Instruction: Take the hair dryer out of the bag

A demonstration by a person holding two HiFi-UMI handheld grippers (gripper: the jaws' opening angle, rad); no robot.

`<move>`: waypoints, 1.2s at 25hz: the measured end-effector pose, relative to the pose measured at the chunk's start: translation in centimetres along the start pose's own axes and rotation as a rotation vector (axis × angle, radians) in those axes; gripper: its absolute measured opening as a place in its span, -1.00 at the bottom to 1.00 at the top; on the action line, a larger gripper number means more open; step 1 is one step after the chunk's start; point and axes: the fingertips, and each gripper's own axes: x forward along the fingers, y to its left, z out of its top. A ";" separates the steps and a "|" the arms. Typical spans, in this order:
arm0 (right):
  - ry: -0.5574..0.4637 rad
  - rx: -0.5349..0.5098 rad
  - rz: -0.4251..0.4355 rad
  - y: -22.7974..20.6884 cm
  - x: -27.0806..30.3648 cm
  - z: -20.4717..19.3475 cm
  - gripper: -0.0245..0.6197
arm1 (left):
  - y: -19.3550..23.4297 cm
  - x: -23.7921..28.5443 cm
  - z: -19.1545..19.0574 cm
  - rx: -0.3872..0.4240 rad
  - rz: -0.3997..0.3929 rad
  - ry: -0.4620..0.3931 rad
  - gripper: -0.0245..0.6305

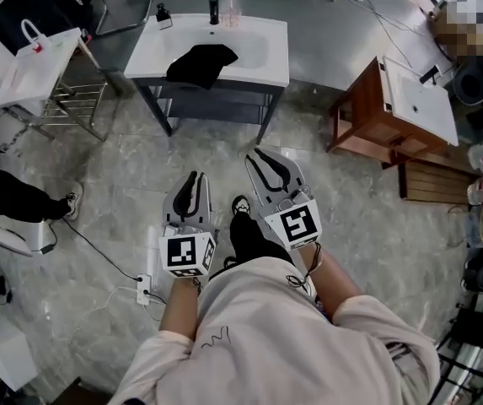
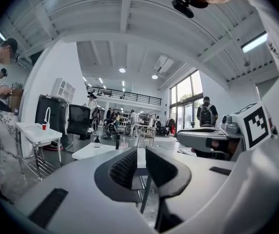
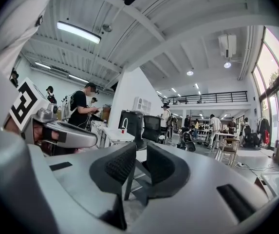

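Observation:
A limp black bag (image 1: 201, 63) lies on the white washbasin table (image 1: 258, 66) ahead of me. No hair dryer shows; what the bag holds is hidden. My left gripper (image 1: 192, 181) and right gripper (image 1: 268, 162) are held side by side over the floor, well short of the table, both pointing toward it. In the left gripper view the left gripper (image 2: 141, 167) has a narrow gap between its ribbed pads and nothing in it. The right gripper (image 3: 140, 167) likewise stands slightly open and empty. The table top (image 2: 102, 151) shows past the left jaws.
A white wire cart with a white paper bag (image 1: 34, 62) stands at the left. A wooden cabinet with a white basin (image 1: 393, 112) is at the right. A power strip and cable (image 1: 143, 290) lie on the floor. A person's legs (image 1: 22, 199) are at the left edge.

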 end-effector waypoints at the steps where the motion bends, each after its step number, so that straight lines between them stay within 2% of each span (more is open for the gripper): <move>1: -0.003 0.004 0.001 -0.6 1.2 -0.2 -0.77 | 0.8 1.1 0.1 0.006 0.006 0.000 -0.72; 7: -0.011 0.031 0.019 -5.4 8.6 -0.4 -0.77 | 4.7 8.6 1.8 0.034 0.036 0.012 -0.73; 17: -0.007 0.030 0.058 -13.1 17.1 -1.7 -0.77 | 7.5 20.1 2.8 0.043 0.064 0.043 -0.73; 21: 0.056 0.075 0.065 -14.4 18.9 -2.7 -0.77 | 8.6 22.6 2.3 0.039 0.072 0.078 -0.73; 25: 0.120 0.062 0.082 -15.1 21.5 -5.0 -0.77 | 10.4 25.0 1.6 0.048 0.083 0.115 -0.74; 30: 0.201 0.059 0.093 -14.9 24.9 -8.3 -0.76 | 13.5 27.8 -1.1 0.027 0.074 0.181 -0.74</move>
